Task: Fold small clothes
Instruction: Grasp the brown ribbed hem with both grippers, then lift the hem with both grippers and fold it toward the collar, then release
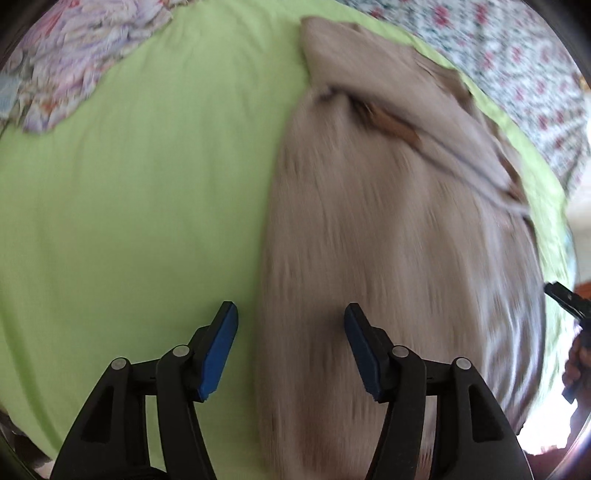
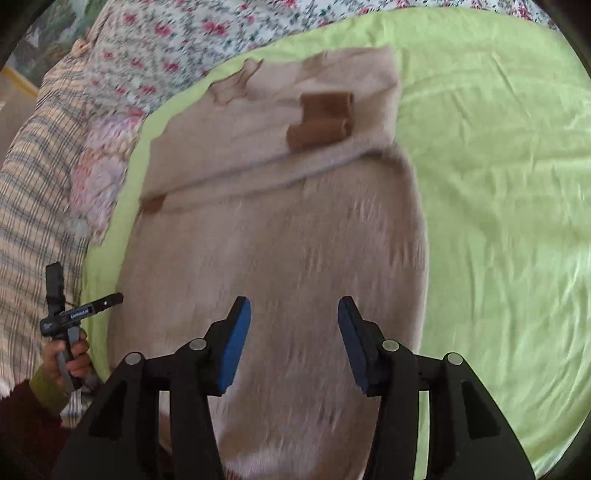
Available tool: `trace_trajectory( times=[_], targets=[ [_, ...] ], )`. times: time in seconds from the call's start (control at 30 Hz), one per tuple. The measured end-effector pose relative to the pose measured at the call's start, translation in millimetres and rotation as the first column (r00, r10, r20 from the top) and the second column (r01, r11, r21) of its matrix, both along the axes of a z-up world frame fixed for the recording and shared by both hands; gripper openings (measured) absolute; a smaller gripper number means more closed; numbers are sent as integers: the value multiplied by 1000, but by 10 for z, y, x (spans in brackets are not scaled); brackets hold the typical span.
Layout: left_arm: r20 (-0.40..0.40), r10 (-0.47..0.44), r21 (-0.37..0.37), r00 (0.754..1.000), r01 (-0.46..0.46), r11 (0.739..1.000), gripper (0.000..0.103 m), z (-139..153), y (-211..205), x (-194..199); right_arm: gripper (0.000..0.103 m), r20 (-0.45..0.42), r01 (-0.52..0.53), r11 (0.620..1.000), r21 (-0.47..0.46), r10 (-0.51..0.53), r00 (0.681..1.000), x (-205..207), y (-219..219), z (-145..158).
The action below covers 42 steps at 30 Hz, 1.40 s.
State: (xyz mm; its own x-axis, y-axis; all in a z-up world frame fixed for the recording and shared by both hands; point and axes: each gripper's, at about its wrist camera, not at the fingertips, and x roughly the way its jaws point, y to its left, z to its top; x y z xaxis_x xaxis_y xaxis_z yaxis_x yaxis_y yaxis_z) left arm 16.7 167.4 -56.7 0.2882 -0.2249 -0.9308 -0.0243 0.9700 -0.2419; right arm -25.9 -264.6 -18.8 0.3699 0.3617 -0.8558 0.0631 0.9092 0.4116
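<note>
The left gripper [image 1: 291,347] has its blue-padded fingers [image 1: 218,354] spread wide with nothing between them; they hover over the left edge of a beige, fuzzy knitted garment [image 1: 388,240], one finger above the cloth and the other above the bare lime-green bedsheet [image 1: 129,221]. The right gripper [image 2: 293,343] is likewise wide apart and empty, its fingers [image 2: 236,347] both over the near part of the same beige garment [image 2: 280,258].

The garment lies flat on the sheet, long axis running away from both grippers. At its far end a layer is turned over in a band, and there sit two brown cuff-like trims [image 2: 321,118], with a small brown patch [image 2: 153,204] at the left end of the band's lower edge. Beyond the garment's far end lies a white quilt with red and green flowers [image 2: 207,33]; to its left, in the right wrist view, a striped cloth [image 2: 29,206]. The person's left hand [image 2: 74,358] shows there too, gripping the tool handle.

Judging by its look, the garment is light, soft and limp, with a nap that should grip the pads rather than slip. It will sag and drag if lifted by one point, so the sound hold is probably a pinch on each near corner or along the side edges, taking all layers together. Blur hides the near hem, so its exact line cannot be told.
</note>
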Motion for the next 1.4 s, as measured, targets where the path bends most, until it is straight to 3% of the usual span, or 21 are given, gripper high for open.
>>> trace_trajectory(
  times=[0.2, 0.43, 0.57, 0.6, 0.67, 0.7, 0.83, 0.9, 0.97, 1.03, 1.07, 1.1, 1.27, 1.4],
  targets=[
    [-50, -53, -93, 997, 48, 995, 65, -83, -32, -622, 51, -72, -35, 998, 60, 39, 997, -712, -22, -2],
    [-63, -98, -175, 993, 86, 981, 64, -112, -158, -878, 51, -147, 13, 991, 131, 6, 989, -1293, -98, -173],
    [-59, -136, -167, 989, 124, 978, 61, -139, -249, -829, 51, -107, 32, 978, 205, -10, 994, -1285, 87, -367],
    [-51, -150, -160, 987, 140, 977, 41, -129, -241, -817, 50, -89, 26, 978, 206, -8, 996, -1265, 136, -371],
    [-56, -175, -160, 983, 164, 973, 12, -136, -218, -777, 16, -82, 17, 982, 189, -2, 997, -1239, 177, -374],
    [-56, -168, -186, 984, 155, 970, 12, -128, -193, -764, 9, -78, 19, 982, 189, -4, 997, -1272, 165, -364],
    [-69, -162, -187, 984, 147, 971, 13, -107, -64, -835, 9, -57, -6, 975, 221, 19, 998, -1376, 56, -297],
    [-125, -144, -233, 982, 112, 966, 24, -212, -5, -850, 15, -87, -12, 972, 234, 33, 996, -1343, 42, -332],
    [-116, -125, -255, 985, 92, 962, 26, -229, 15, -852, 21, -135, -36, 976, 216, 67, 989, -1275, 107, -434],
    [-97, -142, -245, 985, 115, 963, 23, -209, -42, -853, 21, -104, -93, 977, 190, 114, 988, -1247, 197, -412],
    [-83, -152, -228, 985, 130, 965, 15, -191, -72, -865, 19, -102, -102, 977, 190, 122, 987, -1241, 212, -403],
    [-72, -159, -221, 985, 140, 965, 9, -168, -95, -884, 10, -101, -98, 974, 202, 120, 988, -1237, 203, -389],
    [-20, -98, -245, 995, 90, 965, 5, 48, -20, -912, 9, 5, -27, 962, 272, 26, 1000, -1161, -23, -87],
    [91, -54, -299, 994, 79, 951, 5, 448, 34, -723, 9, 116, -20, 957, 288, -14, 993, -897, -159, 187]
  ],
)
